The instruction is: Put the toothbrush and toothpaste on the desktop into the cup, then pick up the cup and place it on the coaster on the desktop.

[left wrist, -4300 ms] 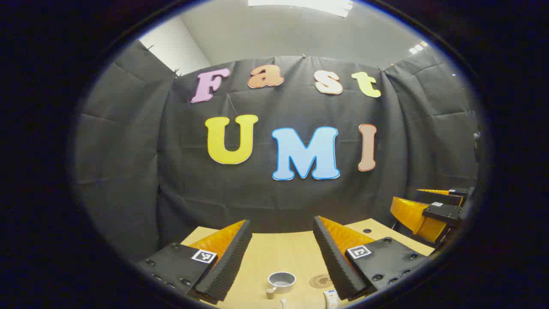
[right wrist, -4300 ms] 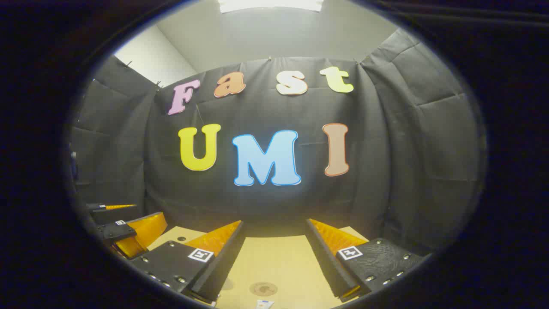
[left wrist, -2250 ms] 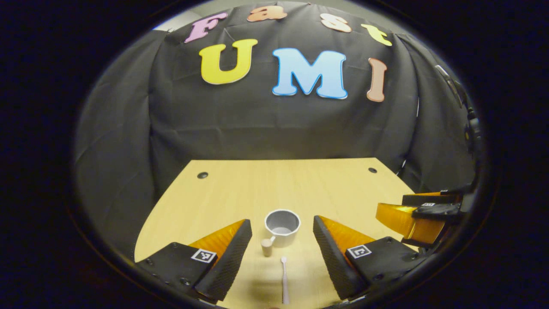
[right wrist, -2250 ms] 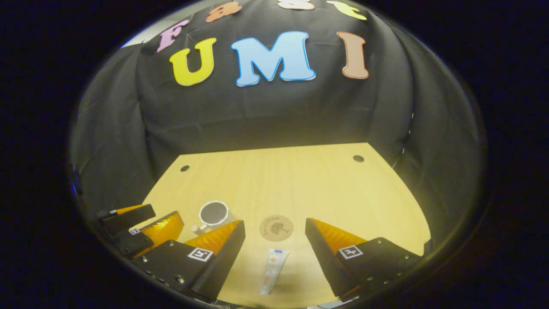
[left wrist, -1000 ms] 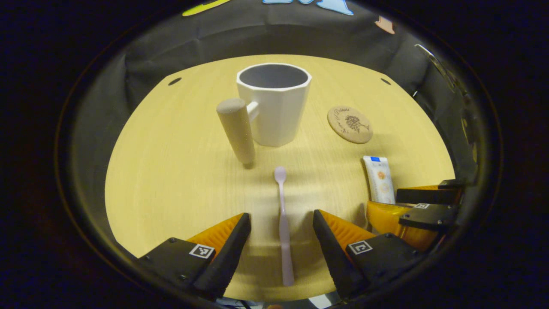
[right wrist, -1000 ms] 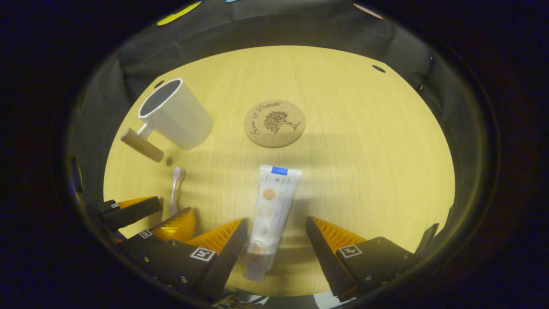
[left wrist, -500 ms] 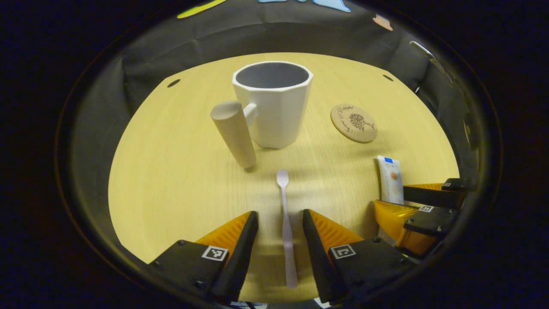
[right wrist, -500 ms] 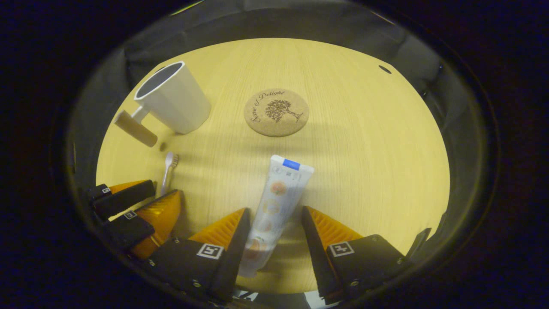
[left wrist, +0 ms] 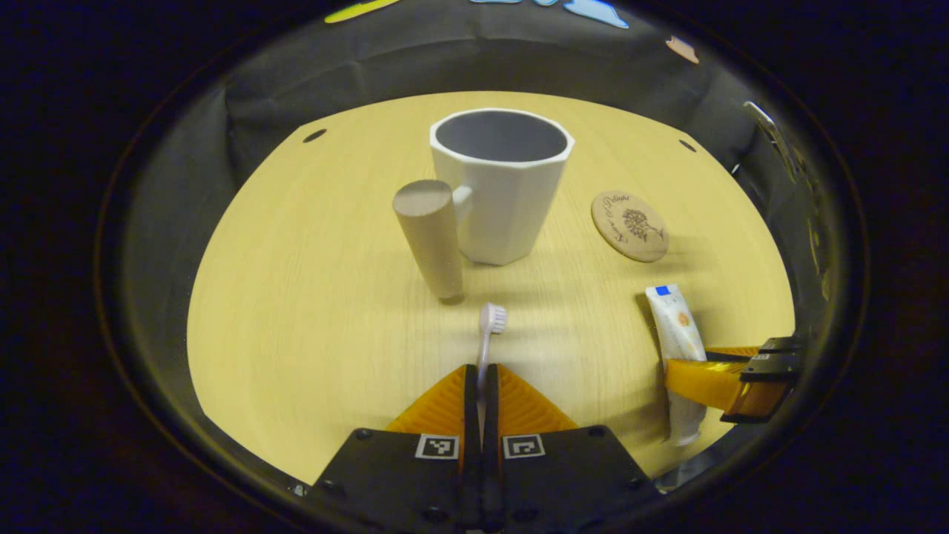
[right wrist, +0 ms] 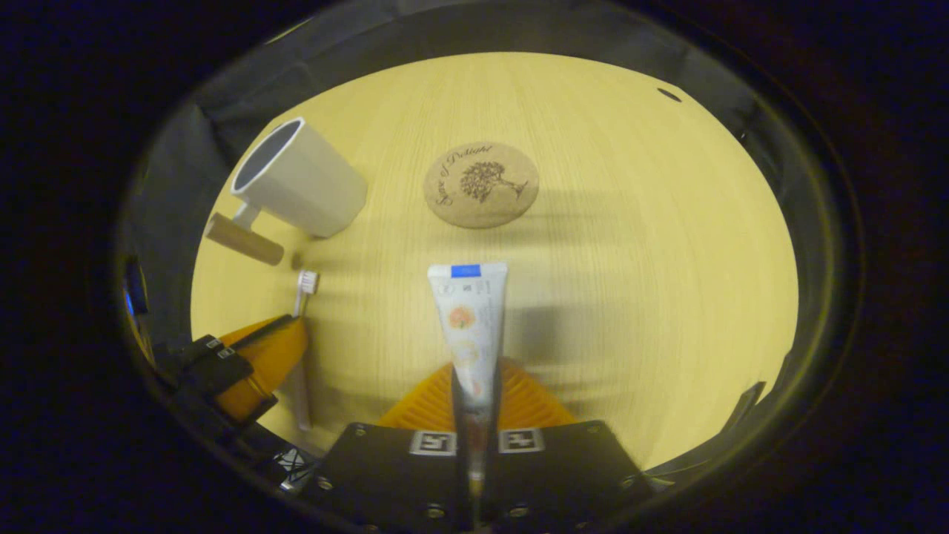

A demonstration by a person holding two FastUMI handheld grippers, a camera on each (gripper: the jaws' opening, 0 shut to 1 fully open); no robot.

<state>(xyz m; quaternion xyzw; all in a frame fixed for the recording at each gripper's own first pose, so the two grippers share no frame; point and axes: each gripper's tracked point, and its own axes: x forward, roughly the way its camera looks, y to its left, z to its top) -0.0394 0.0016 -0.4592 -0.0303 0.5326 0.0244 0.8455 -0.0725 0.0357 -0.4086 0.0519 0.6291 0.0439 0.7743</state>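
1. Toothbrush (left wrist: 484, 348) lies along the desk (left wrist: 311, 297), its bristle head pointing far toward the cup; its handle is clamped between the two fingers of the left tool (left wrist: 481, 386), which are pressed together on it.
2. Toothpaste (right wrist: 469, 326) runs near to far on the desk, flat crimped end toward the coaster; the right tool (right wrist: 472, 393) is clenched on its near part, both fingers pressing the tube.
3. Cup (left wrist: 502, 185), white and faceted with a dark inside, stands upright on the desk just beyond the toothbrush head. Its thick wooden handle (left wrist: 431, 237) sticks out on the left and reaches down toward the desk.
4. Coaster (left wrist: 630, 226), a round cork disc with a printed tree, lies flat to the right of the cup, apart from it, and beyond the far end of the toothpaste.
5. In the right gripper view the left tool sits at the near left with the toothbrush head poking out toward the cup.
6. Black cloth (left wrist: 371, 67) hangs behind the far edge of the desk.
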